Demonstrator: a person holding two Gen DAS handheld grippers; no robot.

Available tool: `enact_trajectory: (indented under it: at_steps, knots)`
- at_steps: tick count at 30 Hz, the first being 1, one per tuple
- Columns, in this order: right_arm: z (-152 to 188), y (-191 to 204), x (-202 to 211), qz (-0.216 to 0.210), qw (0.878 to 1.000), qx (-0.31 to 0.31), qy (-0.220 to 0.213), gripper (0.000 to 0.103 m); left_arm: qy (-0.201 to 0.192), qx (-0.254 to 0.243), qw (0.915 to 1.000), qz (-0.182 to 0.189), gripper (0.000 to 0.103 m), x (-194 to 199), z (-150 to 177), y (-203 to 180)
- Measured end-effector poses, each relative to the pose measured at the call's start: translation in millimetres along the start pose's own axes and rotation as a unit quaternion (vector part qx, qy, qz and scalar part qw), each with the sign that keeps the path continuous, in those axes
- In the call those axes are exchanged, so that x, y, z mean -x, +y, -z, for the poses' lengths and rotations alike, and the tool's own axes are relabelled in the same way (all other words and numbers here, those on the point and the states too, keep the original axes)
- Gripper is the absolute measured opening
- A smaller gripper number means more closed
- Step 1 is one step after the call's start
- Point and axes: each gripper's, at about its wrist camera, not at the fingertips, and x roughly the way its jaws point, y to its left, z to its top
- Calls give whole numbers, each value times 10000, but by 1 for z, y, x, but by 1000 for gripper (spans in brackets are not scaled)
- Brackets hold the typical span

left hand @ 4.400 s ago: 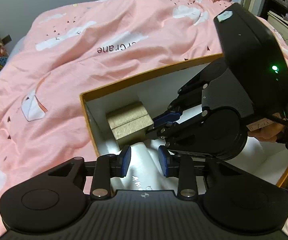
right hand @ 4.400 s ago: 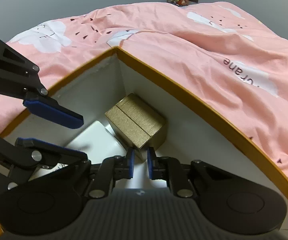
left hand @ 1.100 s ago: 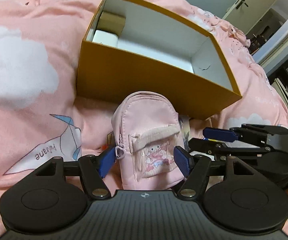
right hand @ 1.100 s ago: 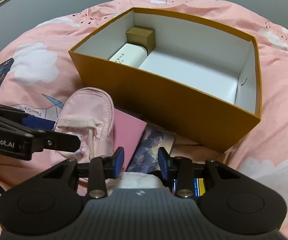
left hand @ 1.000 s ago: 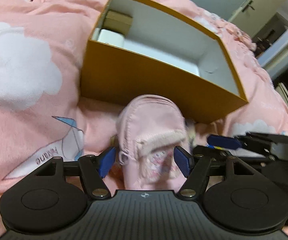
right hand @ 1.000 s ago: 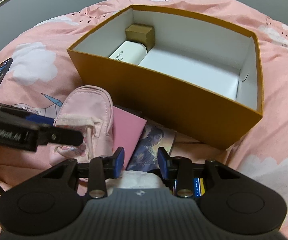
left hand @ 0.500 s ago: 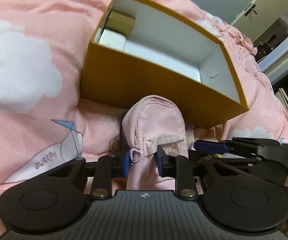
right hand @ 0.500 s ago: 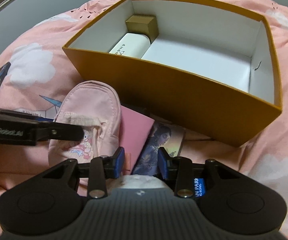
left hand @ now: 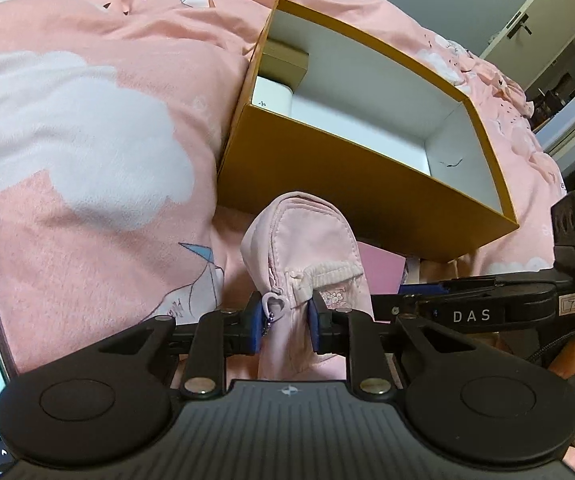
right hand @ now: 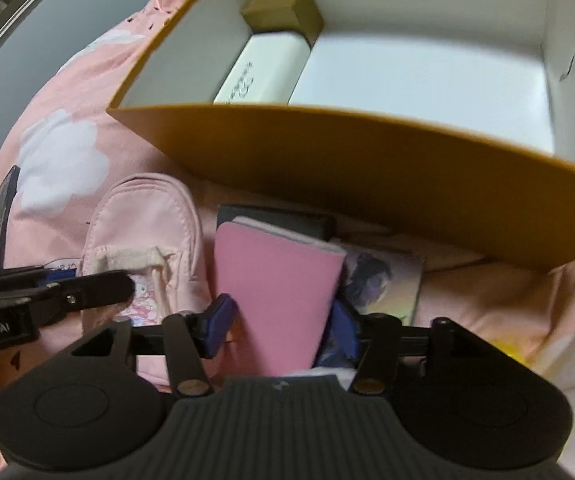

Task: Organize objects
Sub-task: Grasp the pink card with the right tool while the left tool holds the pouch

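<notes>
Left wrist view: left gripper point(left hand: 283, 326) clenched on pink mini backpack point(left hand: 303, 240), pinching fabric near zipper; bag on bedspread point(left hand: 87, 140) just before orange box point(left hand: 367, 176). Judged step: pick-up done; next, lift over rim into box.

Right wrist view: right gripper point(right hand: 283, 330) jaws just opening, straddling pink notebook point(right hand: 275, 280), pads not pressing. Next: close squarely on it.

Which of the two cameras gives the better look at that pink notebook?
The right wrist view: the pink notebook lies nearly whole between the open right gripper. The left wrist view shows only a corner, behind the pink pouch pinched by the left gripper.
</notes>
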Motion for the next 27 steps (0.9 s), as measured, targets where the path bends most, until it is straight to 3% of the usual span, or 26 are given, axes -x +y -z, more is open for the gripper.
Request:
enact_trajectory:
  at_steps: [10, 17, 23, 27]
  knots:
    - [0, 5, -11, -109, 9999, -21, 51, 64, 80, -83, 9997, -222, 24, 0, 0, 4]
    - [3, 5, -3, -139, 9998, -95, -108, 49, 51, -211, 9990, -403, 24, 3, 2, 3]
    - [-1, 21, 8, 95, 9997, 123, -170, 36, 34, -172, 9984, -540, 24, 3, 5, 9]
    - [-5, 24, 17, -145, 9997, 132, -146, 29, -1, -215, 9970, -747, 24, 2, 6, 8]
